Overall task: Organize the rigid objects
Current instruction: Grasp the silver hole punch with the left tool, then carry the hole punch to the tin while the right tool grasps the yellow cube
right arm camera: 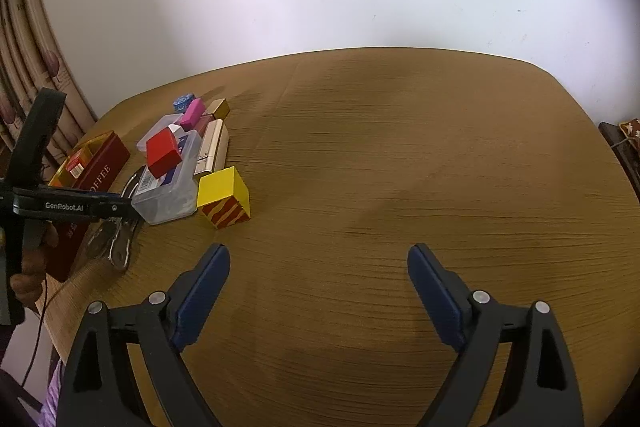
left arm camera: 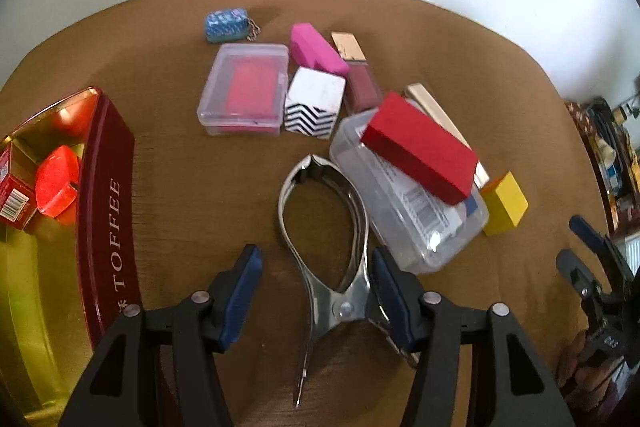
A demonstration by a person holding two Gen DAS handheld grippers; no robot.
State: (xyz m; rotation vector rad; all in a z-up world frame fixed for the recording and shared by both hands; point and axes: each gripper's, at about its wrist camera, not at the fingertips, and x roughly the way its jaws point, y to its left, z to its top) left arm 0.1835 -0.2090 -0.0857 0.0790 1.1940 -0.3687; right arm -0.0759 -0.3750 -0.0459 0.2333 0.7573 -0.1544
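A shiny metal plier-like tool (left arm camera: 320,227) lies on the brown table, its pivot between the fingers of my left gripper (left arm camera: 316,253). The right pad (left arm camera: 390,291) is against the tool's side and the left pad (left arm camera: 240,291) stands apart from it, so the gripper is open around it. A red TOFFEE tin (left arm camera: 108,227) with red items inside sits at the left. My right gripper (right arm camera: 320,251) hangs open over bare table, nothing between its fingers. From there the left gripper (right arm camera: 72,205) and the tool (right arm camera: 116,243) show at the far left.
Behind the tool lie a red block (left arm camera: 420,147) on a clear box (left arm camera: 400,219), a yellow cube (left arm camera: 504,203), a chevron cube (left arm camera: 316,107), a pink block (left arm camera: 316,53), a clear case (left arm camera: 244,91) and a blue pouch (left arm camera: 226,25). A wall stands behind the table.
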